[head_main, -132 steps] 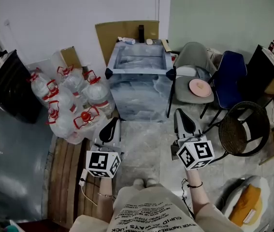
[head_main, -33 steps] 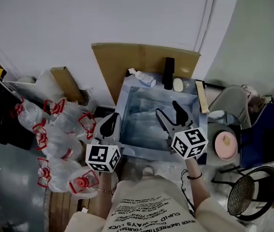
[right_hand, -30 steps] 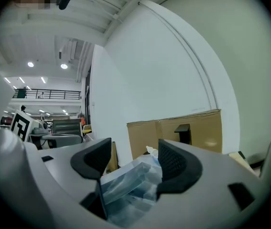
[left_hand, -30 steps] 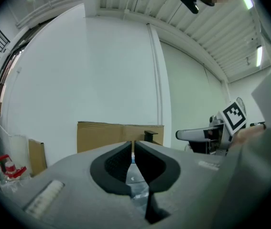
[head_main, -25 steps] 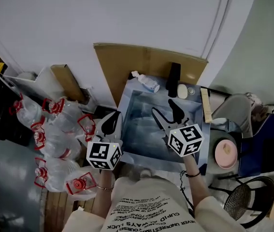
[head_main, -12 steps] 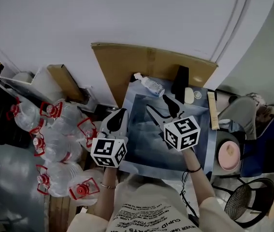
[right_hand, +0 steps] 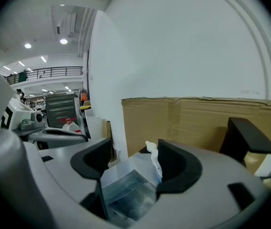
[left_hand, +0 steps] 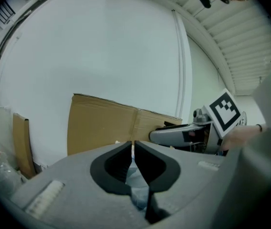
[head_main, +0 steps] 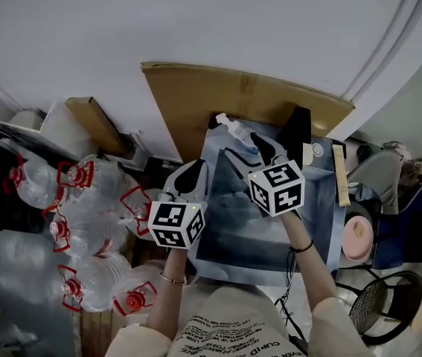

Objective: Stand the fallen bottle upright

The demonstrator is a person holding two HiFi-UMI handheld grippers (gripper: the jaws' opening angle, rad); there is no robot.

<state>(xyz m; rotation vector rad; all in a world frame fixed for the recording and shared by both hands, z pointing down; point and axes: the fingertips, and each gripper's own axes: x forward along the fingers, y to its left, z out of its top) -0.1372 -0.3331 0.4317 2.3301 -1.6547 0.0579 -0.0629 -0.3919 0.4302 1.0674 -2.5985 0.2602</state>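
Legibly, nothing reads. The cubes on both grippers carry only black-and-white square patterns, and the print on the person's pale shirt [head_main: 229, 337] is too small to make out.

Against half a second ago, the right gripper [head_main: 249, 153] has gone forward over the translucent blue-grey plastic tub [head_main: 229, 233] and now sits just short of the small clear plastic bottle with a white cap [head_main: 237, 130]. The left gripper [head_main: 188, 181] has also come forward, to the tub's left edge. Five seconds ago the person stood well back from the tub.

Bottle: lying on its side on the tub's far rim, cap toward the left, in front of the flat brown cardboard sheet [head_main: 225, 99] that leans on the white wall.

Right gripper: smooth grey shell, black padded jaws spread wide, gripping nothing; in its own view the bottle lies beyond them, near the right jaw. Left gripper: jaws drawn almost together, only a thin slit, nothing held.

Left of the tub: a cluster of large clear water jugs with red handles [head_main: 91, 207]. A black upright block [head_main: 297, 129] stands at the tub's far right corner.
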